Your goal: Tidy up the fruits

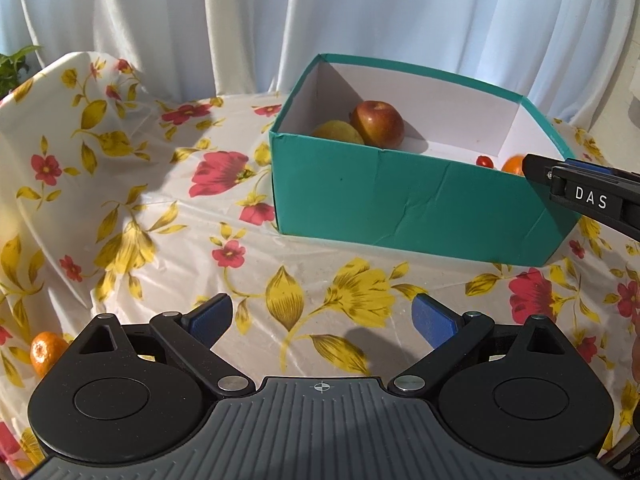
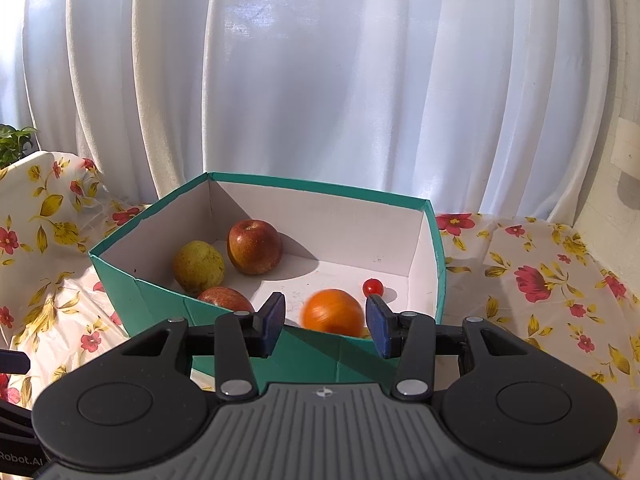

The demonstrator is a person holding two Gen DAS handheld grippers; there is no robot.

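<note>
A teal box [image 2: 120,280] with white inner walls stands on the flowered tablecloth. It holds a red apple [image 2: 255,246], a yellow-green pear [image 2: 199,266], a second apple [image 2: 224,299], a cherry tomato [image 2: 373,287] and an orange [image 2: 333,312]. The orange looks blurred and lies just past the near wall. My right gripper [image 2: 326,320] hovers over that wall, its blue pads apart and clear of the orange. My left gripper [image 1: 322,316] is open over bare cloth in front of the box [image 1: 400,200]. A small mandarin [image 1: 46,350] lies at its left.
White curtains hang behind the table. The cloth [image 1: 120,200] rises in a fold at the left, with a green plant [image 1: 14,66] beyond it. Part of a peach-coloured fruit [image 1: 635,356] shows at the right edge. A pale wall [image 2: 628,160] stands to the right.
</note>
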